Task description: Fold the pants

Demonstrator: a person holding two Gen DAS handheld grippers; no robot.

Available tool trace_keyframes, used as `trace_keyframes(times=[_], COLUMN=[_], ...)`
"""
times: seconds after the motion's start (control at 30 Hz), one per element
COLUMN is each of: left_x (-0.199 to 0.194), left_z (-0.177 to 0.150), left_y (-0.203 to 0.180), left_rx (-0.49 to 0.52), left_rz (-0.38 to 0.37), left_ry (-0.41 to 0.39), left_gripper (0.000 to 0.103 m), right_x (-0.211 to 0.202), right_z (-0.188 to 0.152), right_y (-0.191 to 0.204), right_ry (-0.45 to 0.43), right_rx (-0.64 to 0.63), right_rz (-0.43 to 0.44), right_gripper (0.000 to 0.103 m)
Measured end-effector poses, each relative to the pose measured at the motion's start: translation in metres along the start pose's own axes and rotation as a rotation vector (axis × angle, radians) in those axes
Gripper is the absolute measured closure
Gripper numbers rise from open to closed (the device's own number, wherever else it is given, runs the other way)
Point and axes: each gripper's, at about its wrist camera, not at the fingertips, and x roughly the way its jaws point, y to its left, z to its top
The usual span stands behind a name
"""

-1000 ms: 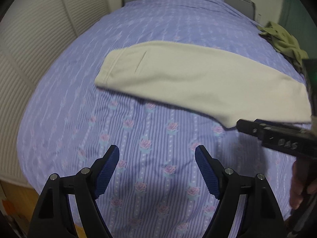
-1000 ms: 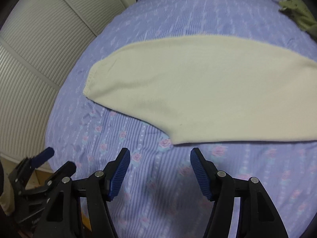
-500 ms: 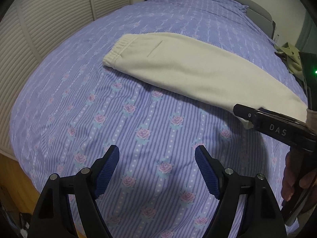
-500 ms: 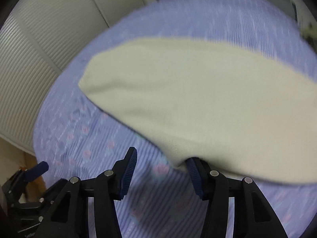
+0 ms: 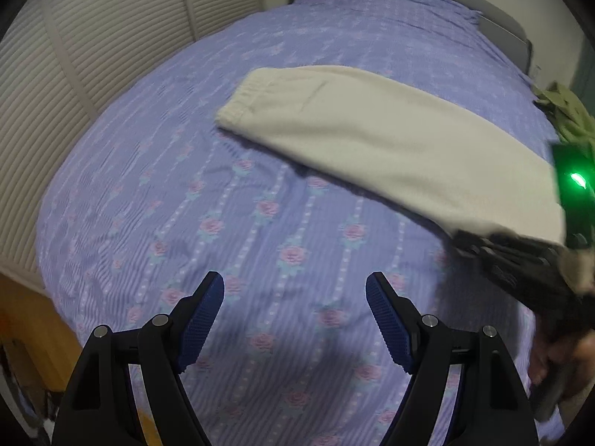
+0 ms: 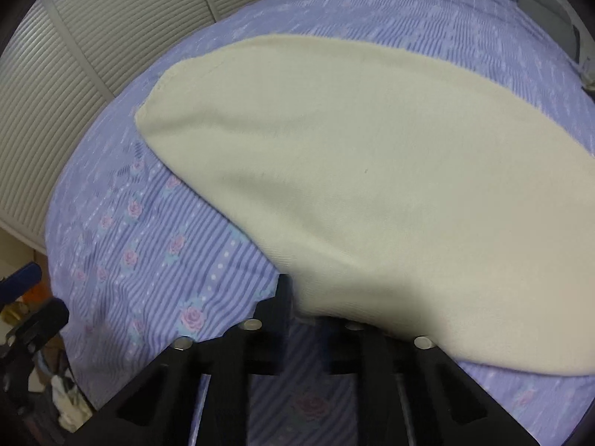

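On the bed (image 6: pixel 156 260), pants (image 6: pixel 372 171) hide the right gripper's (image 6: pixel 297 310) fingers.

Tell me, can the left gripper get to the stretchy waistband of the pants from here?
Probably yes. The left gripper hangs open over bare bedspread, and nothing lies between it and the waistband of the pants.

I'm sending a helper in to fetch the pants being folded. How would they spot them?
Look at the bed with the purple rose-print cover. Lying flat across it are the cream pants, their hem end at the right gripper. The crumpled olive garment lies at the bed's edge.
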Motion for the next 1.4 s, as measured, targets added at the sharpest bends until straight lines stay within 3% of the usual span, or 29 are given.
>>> trace_keyframes(times=[0.13, 0.27, 0.33, 0.53, 0.67, 0.73, 0.9, 1.07, 1.4], left_x=[0.008, 0.007, 0.004, -0.034, -0.069, -0.083, -0.117, -0.143, -0.158], left_z=[0.007, 0.019, 0.026, 0.052, 0.069, 0.076, 0.088, 0.085, 0.040], left_y=[0.022, 0.035, 0.036, 0.017, -0.013, -0.033, -0.101, -0.183, -0.361], left_rx=[-0.062, -0.065, -0.045, 0.107, 0.235, 0.287, 0.407, 0.488, 0.500], left_rz=[0.020, 0.014, 0.006, -0.074, -0.156, -0.204, -0.315, -0.372, -0.364], left_ry=[0.039, 0.047, 0.050, -0.007, -0.061, -0.084, -0.152, -0.195, -0.175], left_gripper=[0.024, 0.024, 0.025, 0.024, 0.023, 0.023, 0.023, 0.023, 0.022], right_x=[0.012, 0.006, -0.007, -0.089, -0.155, -0.183, -0.243, -0.293, -0.336], right_z=[-0.017, -0.012, -0.011, -0.009, 0.000, 0.002, -0.009, -0.039, -0.114], right_y=[0.012, 0.005, 0.012, 0.015, 0.005, -0.008, -0.055, -0.123, -0.303], right_ry=[0.075, 0.154, 0.168, 0.077, -0.041, -0.091, -0.195, -0.272, -0.288], right_rx=[-0.107, 0.036, 0.054, 0.186, 0.256, 0.290, 0.403, 0.484, 0.556], right_rz=[-0.085, -0.017, 0.000, 0.004, -0.061, -0.107, -0.222, -0.314, -0.351], right_gripper=[0.091, 0.088, 0.073, 0.054, 0.042, 0.036, 0.036, 0.036, 0.036])
